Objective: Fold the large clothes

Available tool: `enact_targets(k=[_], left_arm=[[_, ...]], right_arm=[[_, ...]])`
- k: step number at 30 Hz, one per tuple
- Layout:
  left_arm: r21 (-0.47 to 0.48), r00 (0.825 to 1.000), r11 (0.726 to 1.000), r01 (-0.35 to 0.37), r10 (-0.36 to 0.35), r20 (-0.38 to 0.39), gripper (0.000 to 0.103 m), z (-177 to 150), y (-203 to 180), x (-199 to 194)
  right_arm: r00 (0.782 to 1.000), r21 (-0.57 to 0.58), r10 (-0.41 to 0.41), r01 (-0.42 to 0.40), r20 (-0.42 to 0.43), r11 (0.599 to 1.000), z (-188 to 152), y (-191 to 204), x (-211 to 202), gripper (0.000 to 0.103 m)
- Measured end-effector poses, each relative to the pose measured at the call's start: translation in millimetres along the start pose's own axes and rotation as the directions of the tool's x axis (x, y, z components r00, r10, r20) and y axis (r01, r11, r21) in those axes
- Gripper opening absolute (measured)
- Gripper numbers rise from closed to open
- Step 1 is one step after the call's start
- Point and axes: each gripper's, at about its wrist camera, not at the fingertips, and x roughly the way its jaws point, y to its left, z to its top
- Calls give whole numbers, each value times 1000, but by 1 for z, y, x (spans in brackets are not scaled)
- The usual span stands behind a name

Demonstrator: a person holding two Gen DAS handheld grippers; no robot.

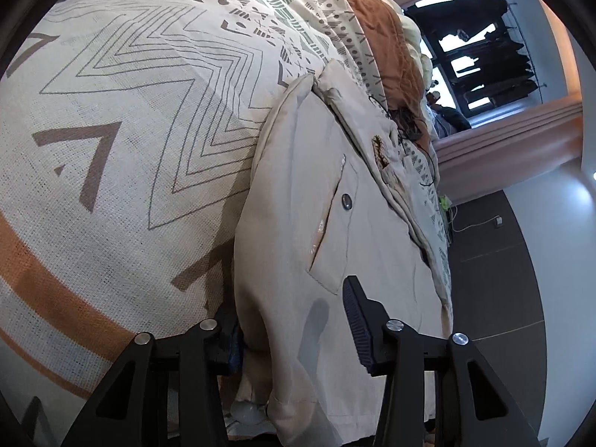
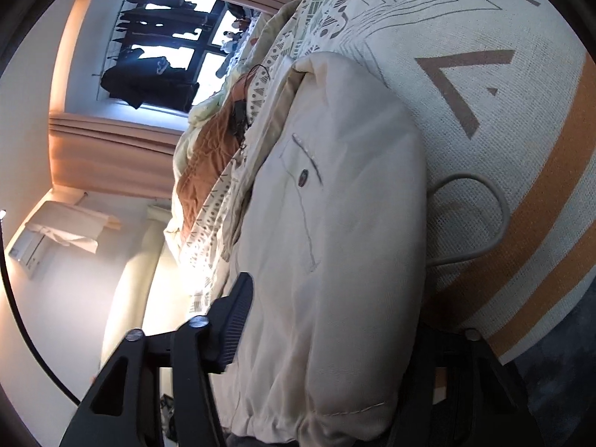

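Beige garment lies on patterned bed, already folded lengthwise into strip. Your left gripper and right gripper each clamp its near end. Crosswise fold likely remains.

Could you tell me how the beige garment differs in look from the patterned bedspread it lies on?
The beige garment is plain, while the patterned bedspread carries grey zigzags, brown triangles and an orange band. The garment has a pocket with a dark button; the bedspread shows none. The garment is bunched and creased; the bedspread lies spread out. Both are pale fabric.
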Motion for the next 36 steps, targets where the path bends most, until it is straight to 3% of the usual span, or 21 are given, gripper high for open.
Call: enact_targets(k=[2, 3, 5, 9, 14, 22, 36], left_arm=[[6, 1000, 1000, -1, 1, -1, 38, -3, 1, -1], [8, 1000, 1000, 6, -6, -8, 37, -5, 0, 0], [14, 1000, 1000, -26, 26, -15, 15, -10, 1, 2], [-45, 999, 999, 16, -15, 31, 12, -15, 12, -9], [-60, 993, 993, 98, -93, 79, 10, -19, 4, -38], [-39, 973, 981, 188, -181, 145, 10, -36, -19, -104], [41, 902, 941, 336, -334, 274, 9, -64, -66, -218]], right_arm=[[1000, 13, -18, 19, -16, 1000, -4, -5, 2, 16], [1000, 22, -15, 15, -23, 1000, -6, -9, 2, 15], [999, 50, 40, -39, -15, 998, -11, -16, -2, 10], [993, 68, 118, -119, 26, 991, -14, -14, -16, 9], [982, 3, 180, -180, 54, 984, -17, 20, -38, 8], [974, -104, 222, -216, 52, 971, -25, 73, -81, 8], [939, -229, 338, -318, 57, 920, -52, 137, -155, 8]])
